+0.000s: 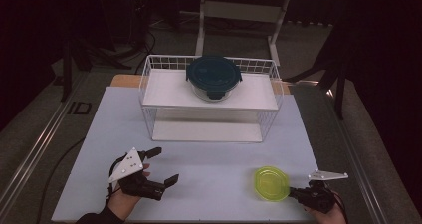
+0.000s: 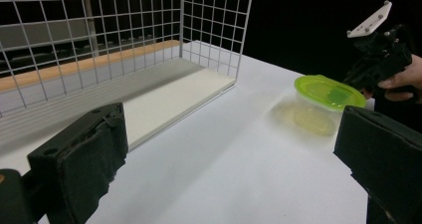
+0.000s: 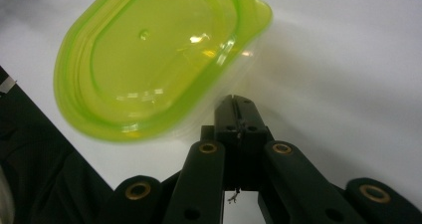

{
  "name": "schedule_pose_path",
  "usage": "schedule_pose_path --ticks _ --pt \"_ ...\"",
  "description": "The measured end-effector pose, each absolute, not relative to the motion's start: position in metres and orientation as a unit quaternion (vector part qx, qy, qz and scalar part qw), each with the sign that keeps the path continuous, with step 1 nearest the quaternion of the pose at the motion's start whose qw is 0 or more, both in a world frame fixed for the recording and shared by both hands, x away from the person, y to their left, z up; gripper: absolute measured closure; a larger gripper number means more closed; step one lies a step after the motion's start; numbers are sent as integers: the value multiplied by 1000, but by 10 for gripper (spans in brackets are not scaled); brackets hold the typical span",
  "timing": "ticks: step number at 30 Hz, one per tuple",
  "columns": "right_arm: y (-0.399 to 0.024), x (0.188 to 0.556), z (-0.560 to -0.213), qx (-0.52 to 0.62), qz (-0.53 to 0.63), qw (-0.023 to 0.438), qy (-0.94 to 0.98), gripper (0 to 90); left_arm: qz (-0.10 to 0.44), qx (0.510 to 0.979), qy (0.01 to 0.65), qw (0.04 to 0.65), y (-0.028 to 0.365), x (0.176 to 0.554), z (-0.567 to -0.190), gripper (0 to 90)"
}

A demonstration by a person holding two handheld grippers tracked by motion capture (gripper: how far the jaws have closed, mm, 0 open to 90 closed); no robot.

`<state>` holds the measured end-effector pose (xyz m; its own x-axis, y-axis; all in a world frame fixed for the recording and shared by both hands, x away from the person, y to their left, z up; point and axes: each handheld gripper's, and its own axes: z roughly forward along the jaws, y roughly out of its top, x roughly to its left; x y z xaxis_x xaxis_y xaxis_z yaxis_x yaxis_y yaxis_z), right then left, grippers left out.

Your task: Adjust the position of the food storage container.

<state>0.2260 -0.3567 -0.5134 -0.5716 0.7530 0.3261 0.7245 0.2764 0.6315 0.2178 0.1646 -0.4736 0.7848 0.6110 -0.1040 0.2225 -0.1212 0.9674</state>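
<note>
Right tool (image 3: 238, 104) shut beside green-lidded container (image 3: 149, 55); left tool (image 1: 161, 165) agape

Wire basket (image 1: 149, 84); dark-lidded glass container (image 1: 214, 77).

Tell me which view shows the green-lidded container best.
The right gripper view: the green-lidded container is close up, its lid and the closed right tool at its rim. The left gripper view shows it side-on, clear body under the lid. The high view shows it small, from above.
</note>
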Motion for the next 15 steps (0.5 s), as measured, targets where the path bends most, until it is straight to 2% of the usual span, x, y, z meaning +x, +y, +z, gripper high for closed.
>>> schedule_pose_path --ticks 6,15 --pt "-363 217 -514 466 388 12 795 900 163 732 284 598 164 218 -473 0" --pt "-352 220 -516 455 387 -2 802 900 163 733 284 597 164 218 -474 0"
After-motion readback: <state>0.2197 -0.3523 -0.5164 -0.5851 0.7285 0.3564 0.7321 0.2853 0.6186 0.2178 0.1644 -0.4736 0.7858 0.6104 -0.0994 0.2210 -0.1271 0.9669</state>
